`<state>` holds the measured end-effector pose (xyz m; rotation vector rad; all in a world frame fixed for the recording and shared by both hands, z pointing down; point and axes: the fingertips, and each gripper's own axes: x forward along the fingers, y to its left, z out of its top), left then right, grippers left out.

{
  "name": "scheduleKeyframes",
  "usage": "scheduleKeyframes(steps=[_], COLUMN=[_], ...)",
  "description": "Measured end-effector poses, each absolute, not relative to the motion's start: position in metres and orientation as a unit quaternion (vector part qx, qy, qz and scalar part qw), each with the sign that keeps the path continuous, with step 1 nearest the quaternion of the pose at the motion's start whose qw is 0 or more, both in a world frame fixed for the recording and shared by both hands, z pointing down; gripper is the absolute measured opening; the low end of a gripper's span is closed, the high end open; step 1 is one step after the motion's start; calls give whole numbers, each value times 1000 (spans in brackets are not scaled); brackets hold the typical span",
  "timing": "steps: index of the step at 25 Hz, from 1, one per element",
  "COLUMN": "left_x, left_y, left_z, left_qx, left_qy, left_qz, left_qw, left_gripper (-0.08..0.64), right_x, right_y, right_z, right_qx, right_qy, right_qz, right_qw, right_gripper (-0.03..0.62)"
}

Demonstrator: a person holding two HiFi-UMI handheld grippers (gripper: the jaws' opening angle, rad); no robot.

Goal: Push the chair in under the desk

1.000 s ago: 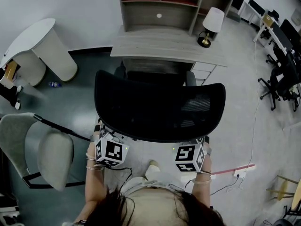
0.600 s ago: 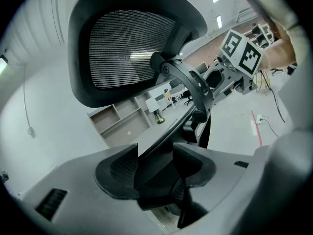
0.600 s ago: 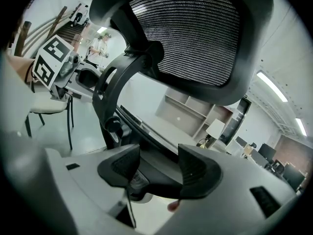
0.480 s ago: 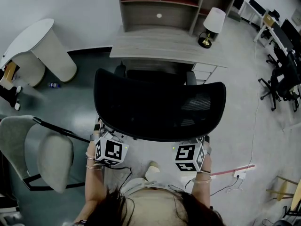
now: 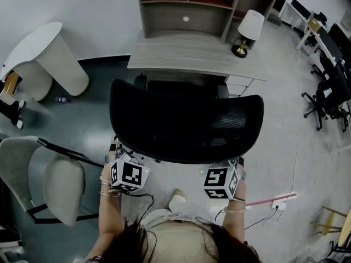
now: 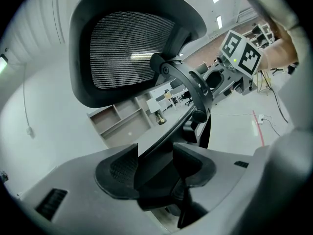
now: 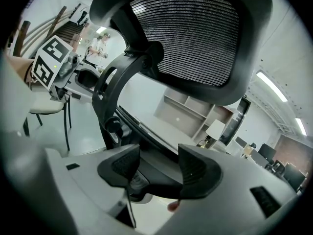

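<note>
The black mesh office chair (image 5: 186, 126) stands in front of the grey wooden desk (image 5: 192, 53), its seat partly beneath the desk's front edge. Both grippers reach in under the backrest from behind; in the head view only their marker cubes show, the left (image 5: 129, 175) and the right (image 5: 221, 183). In the left gripper view my left gripper (image 6: 155, 156) has its jaws closed on the dark rear edge of the chair seat (image 6: 161, 146). My right gripper (image 7: 159, 163) holds the same seat edge (image 7: 146, 131) in the right gripper view. The backrest (image 7: 186, 38) rises above both.
A shelf unit (image 5: 197, 4) and a white-shaded lamp (image 5: 247, 29) sit on the desk, with drawers (image 5: 238, 84) below at the right. A grey padded chair (image 5: 55, 179) stands at the left, a white rounded table (image 5: 49, 53) beyond it. A power strip (image 5: 279, 201) and cable lie on the floor at right.
</note>
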<state>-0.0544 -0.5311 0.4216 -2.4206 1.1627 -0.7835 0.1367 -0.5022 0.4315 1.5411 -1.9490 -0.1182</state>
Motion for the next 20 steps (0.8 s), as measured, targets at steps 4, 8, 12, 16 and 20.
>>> scheduleKeyframes(steps=[4, 8, 12, 16, 20], left_x=[-54, -55, -53, -53, -52], left_y=[-536, -541, -543, -545, -547], left_z=[421, 420, 420, 420, 420], left_qx=[-853, -853, -853, -853, -851], left_qy=[409, 409, 410, 412, 414], left_qz=[-276, -274, -273, -273, -274], left_qw=[171, 170, 170, 170, 170], left_gripper=[216, 216, 216, 216, 216], right_x=[137, 137, 138, 139, 139], right_y=[-507, -512, -515, -517, -520], right_z=[432, 430, 431, 430, 429], right_qx=[587, 588, 587, 585, 583], right_qy=[-742, -742, -743, -746, -747], right_qz=[-45, -46, -46, -48, -49], right_qw=[321, 320, 318, 316, 315], right_gripper=[252, 252, 252, 252, 252])
